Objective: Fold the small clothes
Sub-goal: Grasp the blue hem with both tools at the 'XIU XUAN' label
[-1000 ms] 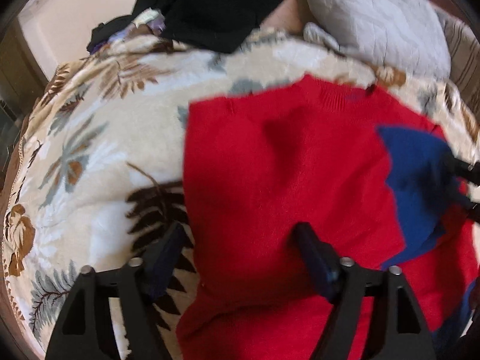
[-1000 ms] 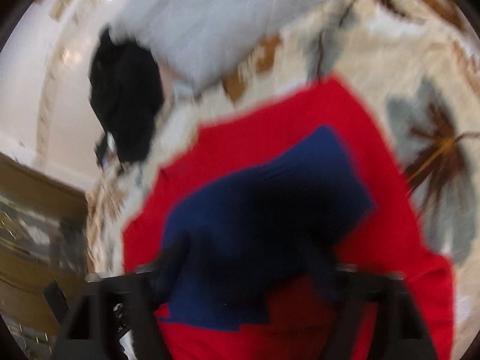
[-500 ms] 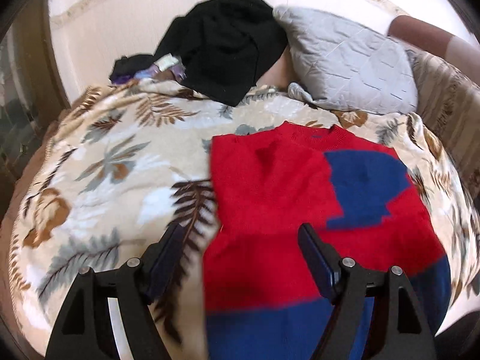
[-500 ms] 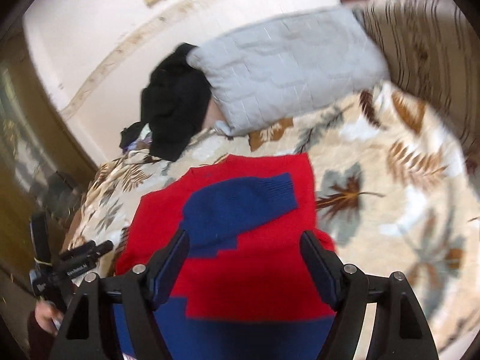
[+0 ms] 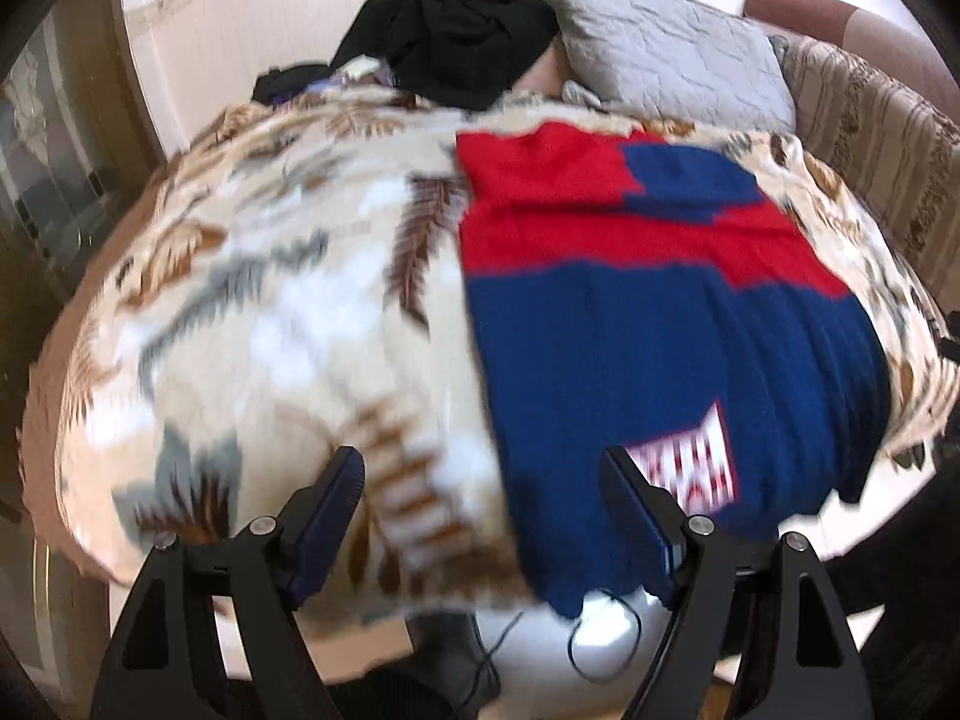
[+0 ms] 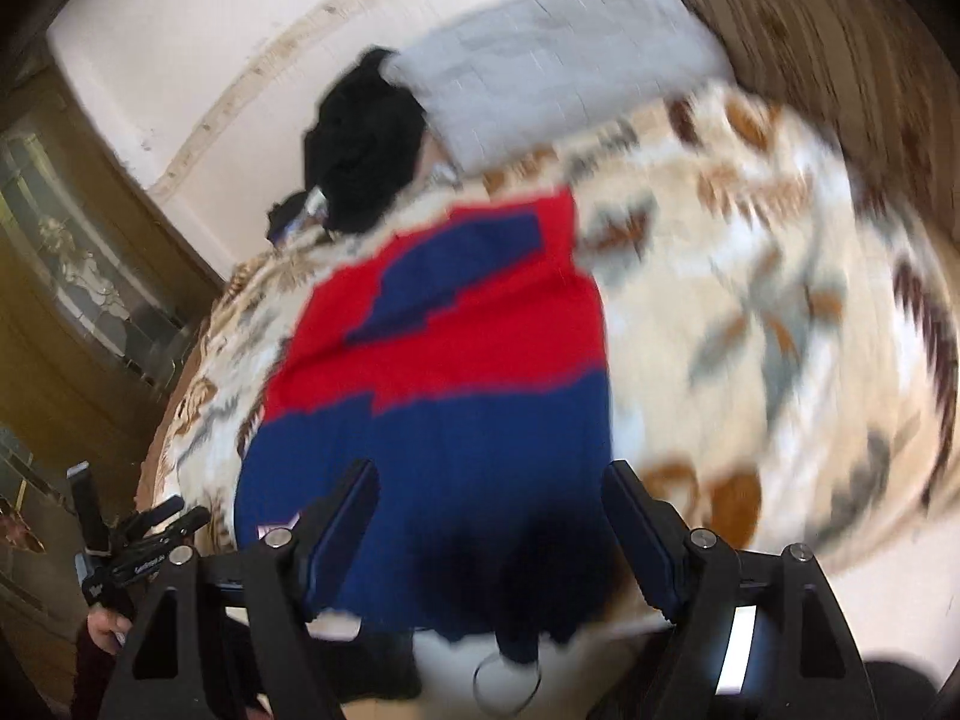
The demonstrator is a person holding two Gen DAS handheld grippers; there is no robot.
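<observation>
A small red and blue knitted sweater [image 5: 648,312] lies flat on a leaf-patterned blanket [image 5: 270,312], both sleeves folded in over the body, its blue hem at the near bed edge with a white patterned patch [image 5: 690,462]. It also shows in the right wrist view [image 6: 444,384]. My left gripper [image 5: 483,504] is open and empty, held above the near edge beside the sweater's left side. My right gripper [image 6: 489,516] is open and empty above the blue hem. The left gripper also shows in the right wrist view [image 6: 144,540].
A grey quilted pillow [image 5: 666,54] and a heap of black clothes [image 5: 456,36] lie at the head of the bed. A striped bolster [image 5: 870,138] runs along the right side. A wooden cabinet [image 6: 78,276] stands to the left. A cable [image 5: 600,630] lies on the floor below.
Both grippers have pulled back from the sweater toward the near bed edge. The right gripper let go of the blue sleeve, which now lies folded on the red chest.
</observation>
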